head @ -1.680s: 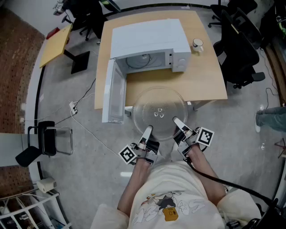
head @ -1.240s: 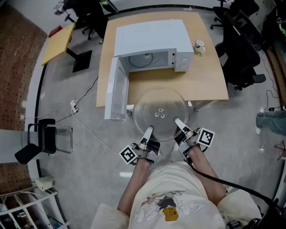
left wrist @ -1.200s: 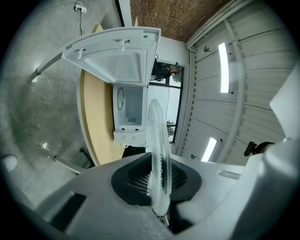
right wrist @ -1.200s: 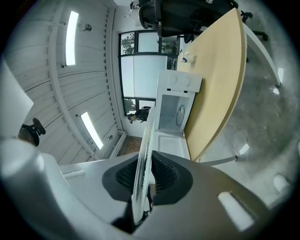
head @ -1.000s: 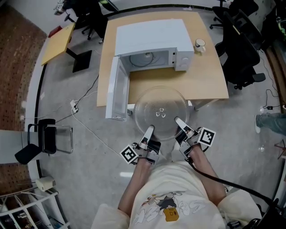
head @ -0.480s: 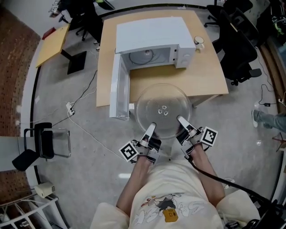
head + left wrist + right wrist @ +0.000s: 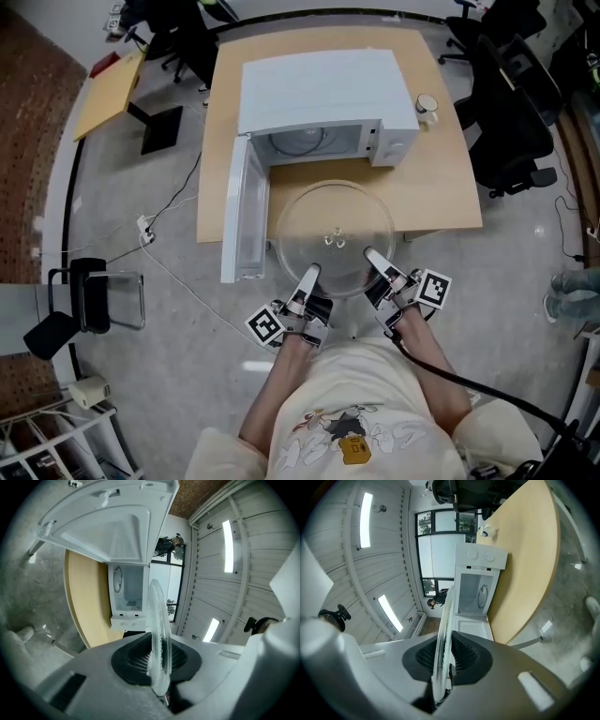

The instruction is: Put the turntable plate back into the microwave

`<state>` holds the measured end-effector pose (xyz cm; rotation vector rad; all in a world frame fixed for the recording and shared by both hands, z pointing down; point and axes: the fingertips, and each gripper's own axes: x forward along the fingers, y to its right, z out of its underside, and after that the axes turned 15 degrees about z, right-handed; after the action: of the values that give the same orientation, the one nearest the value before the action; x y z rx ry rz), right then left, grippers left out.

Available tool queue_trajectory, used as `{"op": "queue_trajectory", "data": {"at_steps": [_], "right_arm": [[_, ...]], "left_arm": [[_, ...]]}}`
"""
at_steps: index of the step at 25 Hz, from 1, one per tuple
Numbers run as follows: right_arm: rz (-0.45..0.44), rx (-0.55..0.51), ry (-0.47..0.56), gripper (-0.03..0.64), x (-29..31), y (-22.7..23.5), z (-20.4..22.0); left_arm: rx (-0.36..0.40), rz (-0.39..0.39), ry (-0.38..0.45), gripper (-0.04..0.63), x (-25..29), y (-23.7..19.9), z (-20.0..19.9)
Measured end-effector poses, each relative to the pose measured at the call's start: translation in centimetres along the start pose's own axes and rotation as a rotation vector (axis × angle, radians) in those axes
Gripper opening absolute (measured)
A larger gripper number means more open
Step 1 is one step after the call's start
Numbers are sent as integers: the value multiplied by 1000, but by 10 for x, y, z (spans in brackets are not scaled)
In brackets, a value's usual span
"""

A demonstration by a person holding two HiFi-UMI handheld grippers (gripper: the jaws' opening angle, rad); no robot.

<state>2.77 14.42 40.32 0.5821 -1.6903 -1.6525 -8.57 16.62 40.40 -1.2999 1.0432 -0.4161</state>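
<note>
Glass plate (image 7: 335, 236) hangs level before the open microwave (image 7: 323, 103). The left gripper (image 7: 309, 275) and right gripper (image 7: 372, 257) each pinch its near rim.

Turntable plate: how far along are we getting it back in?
Done: the door of the white microwave stands open. In hand: the clear glass turntable plate, clamped at its near rim by the left gripper and right gripper. Left: set it inside the cavity.

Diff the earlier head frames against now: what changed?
The turntable plate moved forward toward the microwave, narrowing the gap to its open cavity. Nothing grasped or released: left claw and right claw stay clamped on its near rim. Door still open, mug in place.
</note>
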Motion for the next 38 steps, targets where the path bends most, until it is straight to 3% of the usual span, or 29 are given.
{"op": "queue_trajectory", "data": {"at_steps": [11,19,27,33,38], "right_arm": [[-4,-31,-193,40,60,11,-81],[33,-16,-219,41,97,32,-106],[73,-36,-189,46,153,62,-132],[97,-46,-204,98,173,74,-133],[93,-41,-203,98,193,82,-126]], "left_arm": [[93,-2,145,28,64,-48,-27],[85,-44,168,28,86,-78,-54],[86,-14,201,28,109,-127,-104],[101,22,282,28,128,-150,-141],[119,22,305,28,143,-171,-163]]}}
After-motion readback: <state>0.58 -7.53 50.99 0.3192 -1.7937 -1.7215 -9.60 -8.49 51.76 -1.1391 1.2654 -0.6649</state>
